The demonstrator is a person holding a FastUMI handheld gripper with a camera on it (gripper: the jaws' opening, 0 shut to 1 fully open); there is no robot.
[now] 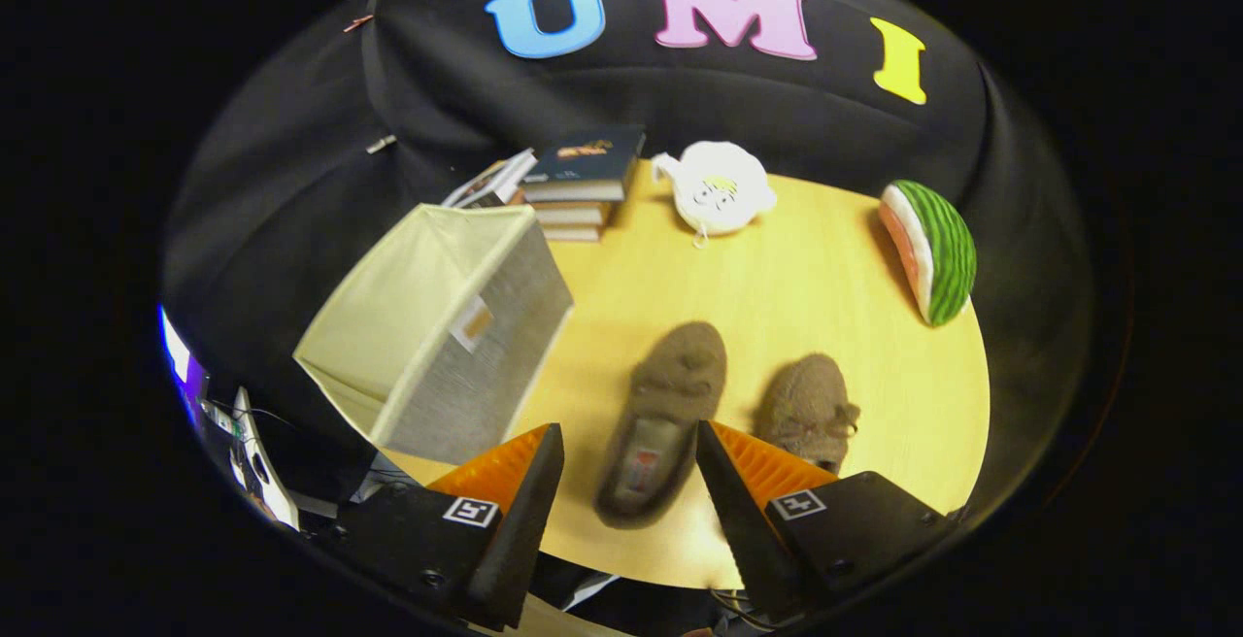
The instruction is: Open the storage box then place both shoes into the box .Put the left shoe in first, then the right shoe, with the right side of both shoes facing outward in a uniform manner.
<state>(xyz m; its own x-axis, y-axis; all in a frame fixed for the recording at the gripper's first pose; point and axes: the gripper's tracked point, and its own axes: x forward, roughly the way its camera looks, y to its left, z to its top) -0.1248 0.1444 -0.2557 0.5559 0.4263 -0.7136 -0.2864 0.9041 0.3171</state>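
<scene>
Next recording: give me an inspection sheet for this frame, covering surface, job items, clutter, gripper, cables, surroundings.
Surface: round wooden table, bare in the middle.
Job's things: storage box lying on its side, opening showing, beside the left finger; one brown shoe between the fingers, the other shoe just beyond the right finger; neither boxed.
Clutter: stack of books, white plush toy, watermelon-slice toy at the far edge.
Grippers: hand-held gripper open, above the table, holding nothing.
Cables: thin wires beside the table.
Surroundings: black cloth wall.
</scene>
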